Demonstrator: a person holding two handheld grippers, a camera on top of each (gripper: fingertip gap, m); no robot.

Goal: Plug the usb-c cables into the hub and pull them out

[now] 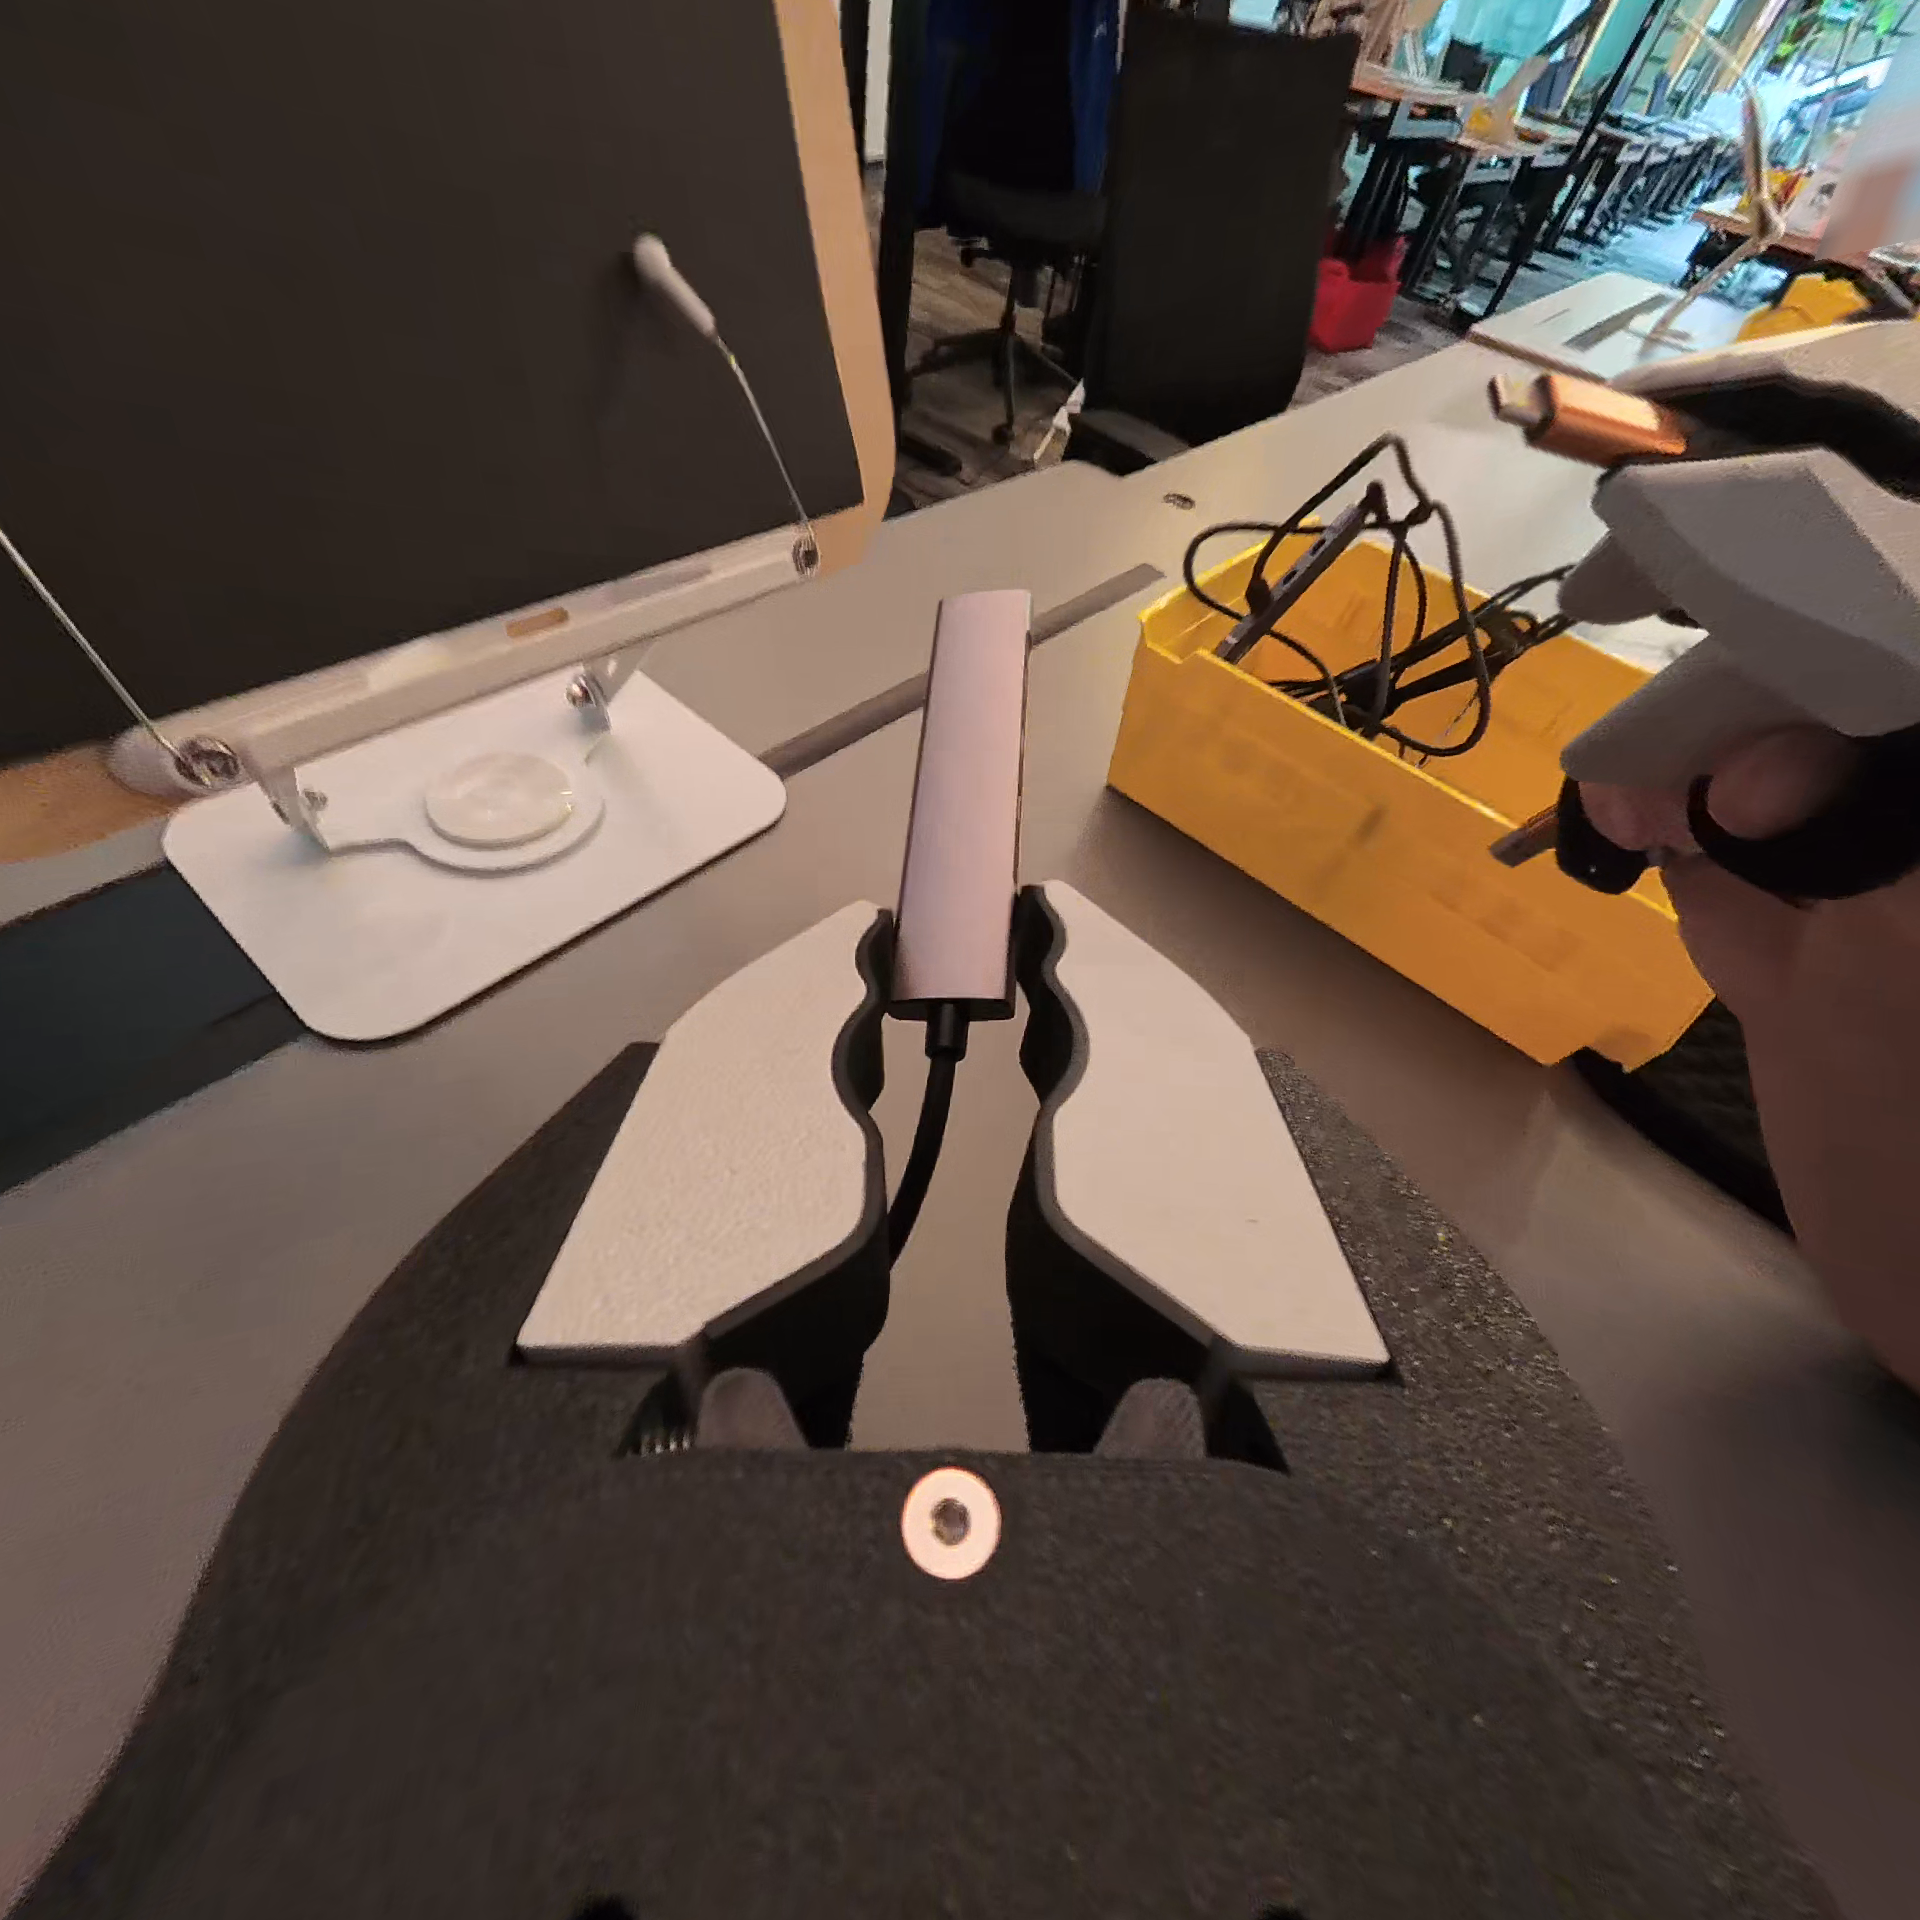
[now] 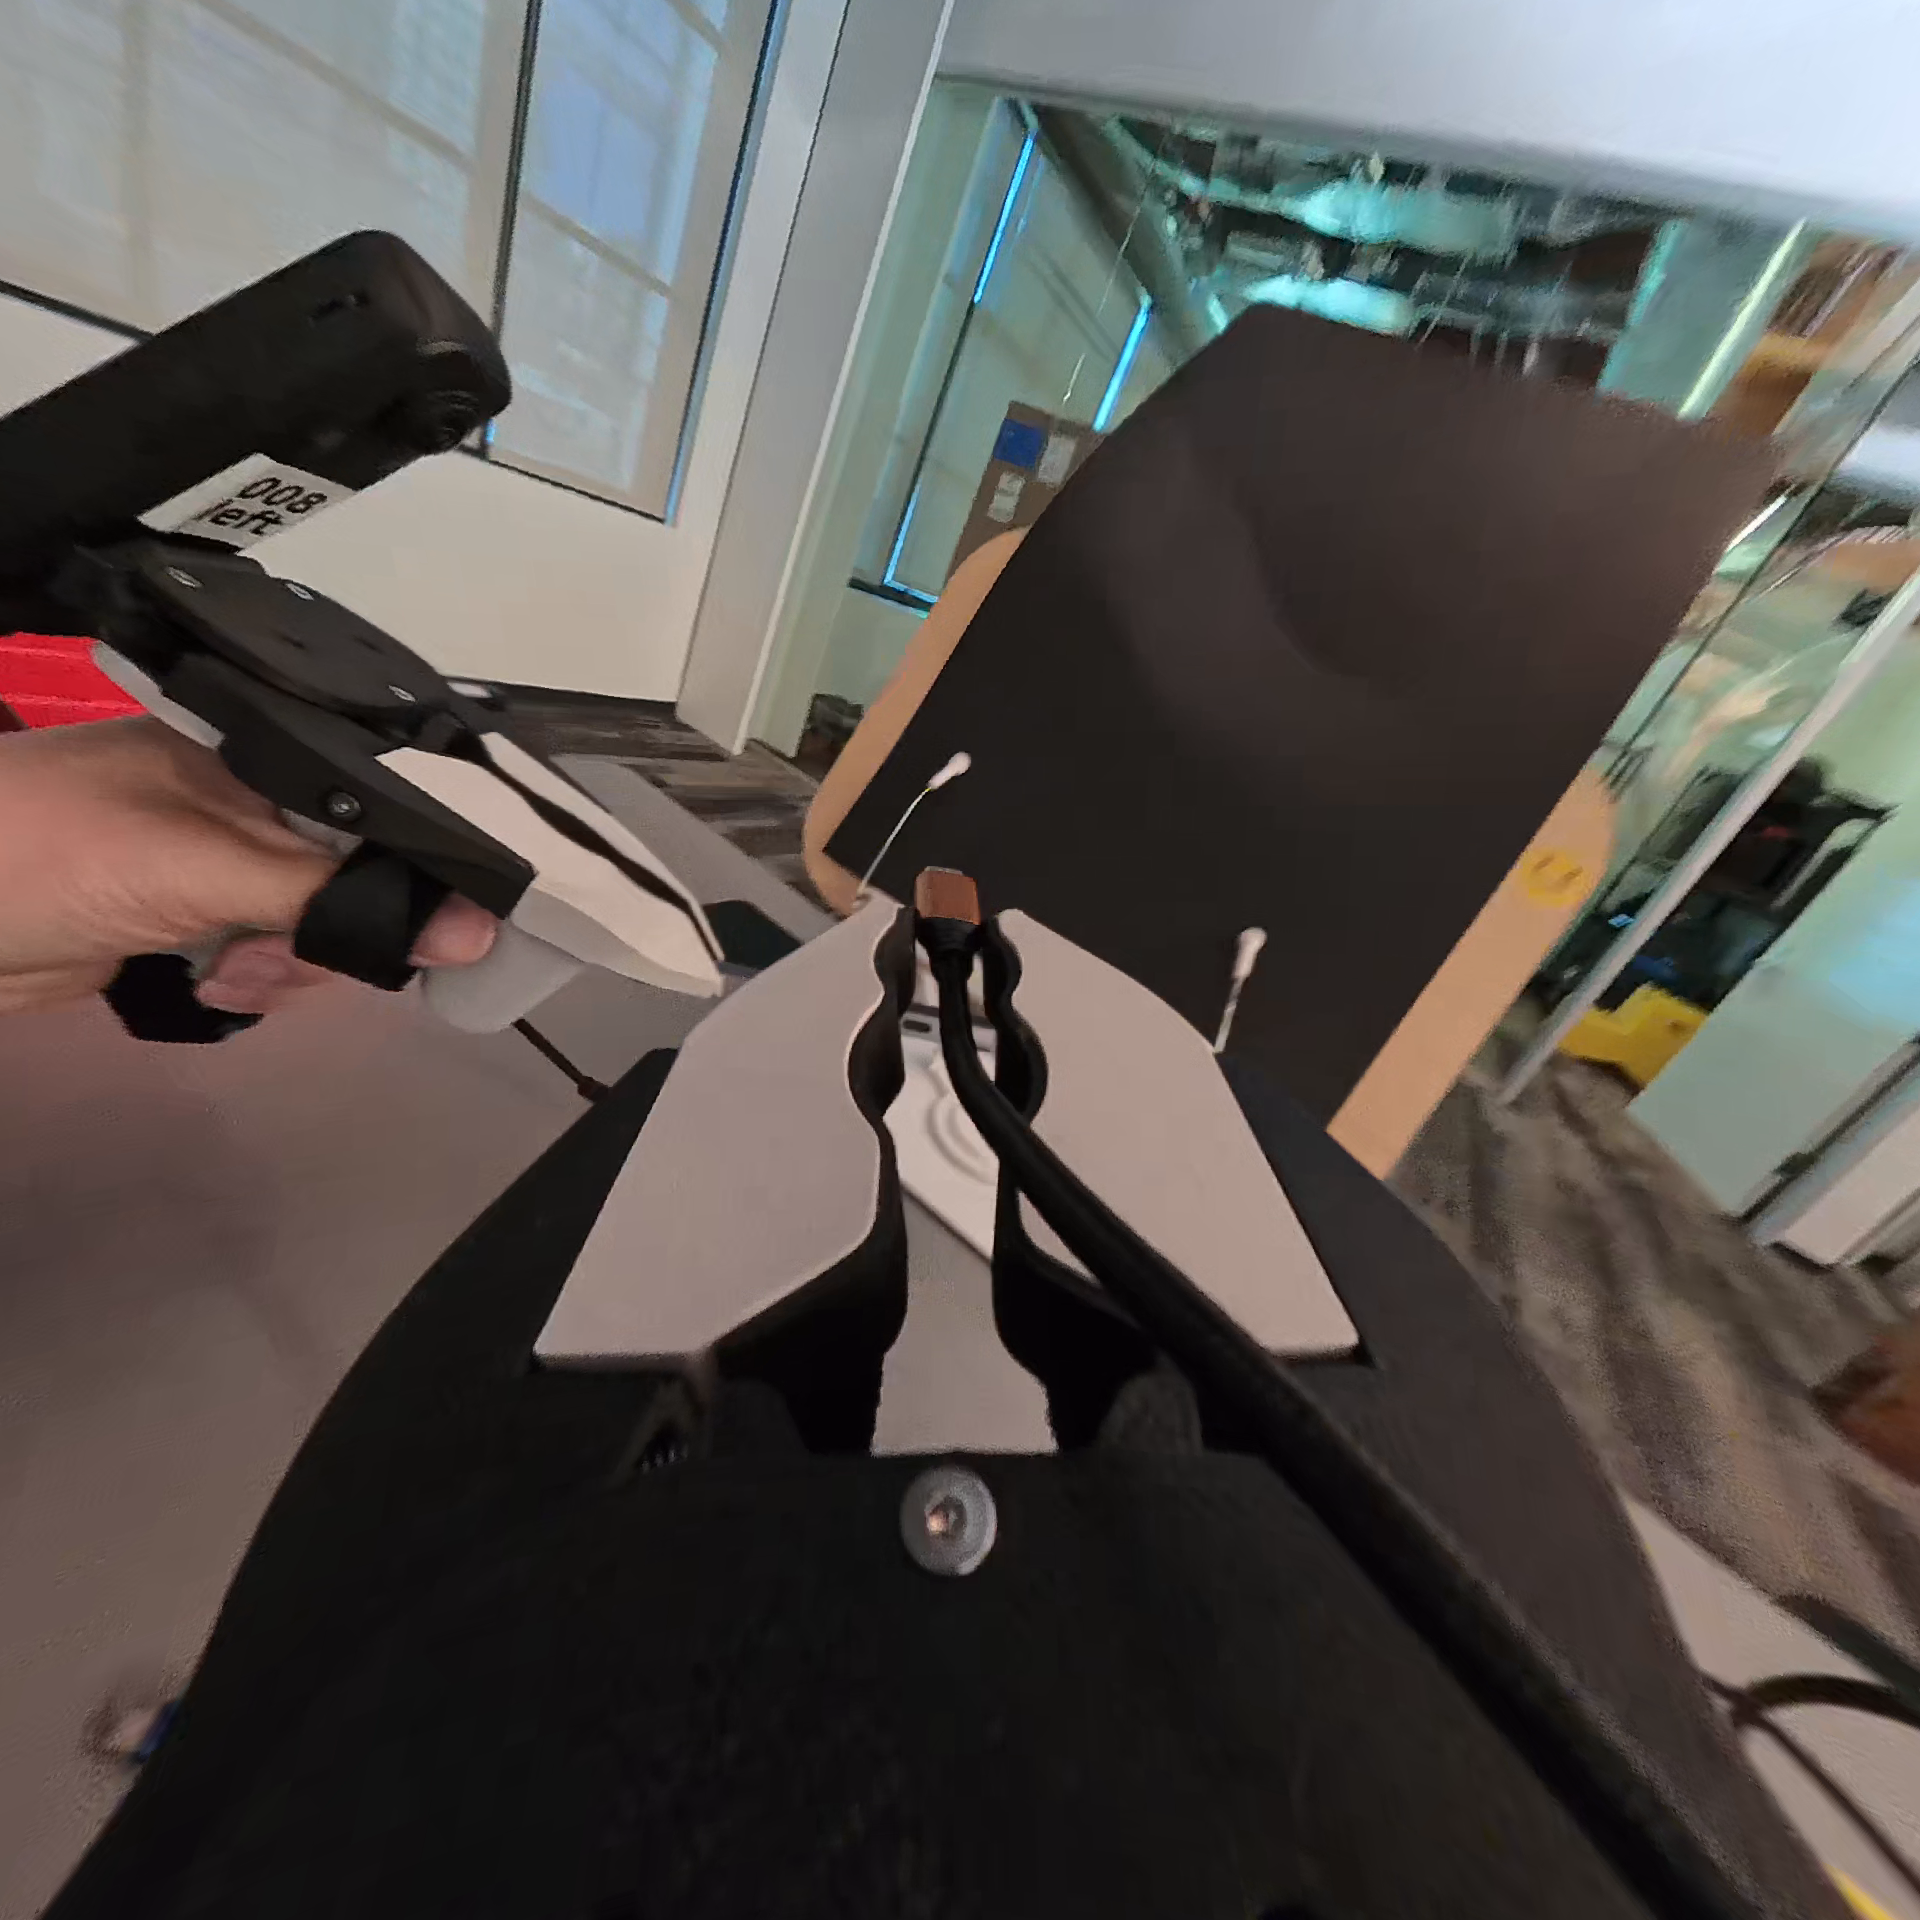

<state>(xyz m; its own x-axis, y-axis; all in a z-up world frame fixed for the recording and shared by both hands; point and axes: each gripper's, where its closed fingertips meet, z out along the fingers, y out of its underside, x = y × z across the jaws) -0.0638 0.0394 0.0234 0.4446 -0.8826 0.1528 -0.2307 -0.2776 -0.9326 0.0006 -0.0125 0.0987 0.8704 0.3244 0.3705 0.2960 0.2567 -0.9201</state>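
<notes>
Here the left gripper pinches the near end of a slim grey hub, its two pale fingers pressed against the hub's sides. The hub points away toward twelve o'clock in the left wrist view, raised above the grey table, and a short black lead drops from its near end between the fingers.

At about two o'clock in that view the right gripper is held in a person's hand, clamped on a copper-coloured usb-c plug whose metal tip points to nine o'clock, well apart from the hub. Below it, near three o'clock, sits a yellow bin filled with tangled black cables.

At ten o'clock stands a dark board on a white stand.

In the right wrist view the right gripper grips the same plug at its fingertips, and the plug's black cable trails back toward five o'clock. The left gripper appears at nine o'clock in a hand; the hub cannot be made out there.
</notes>
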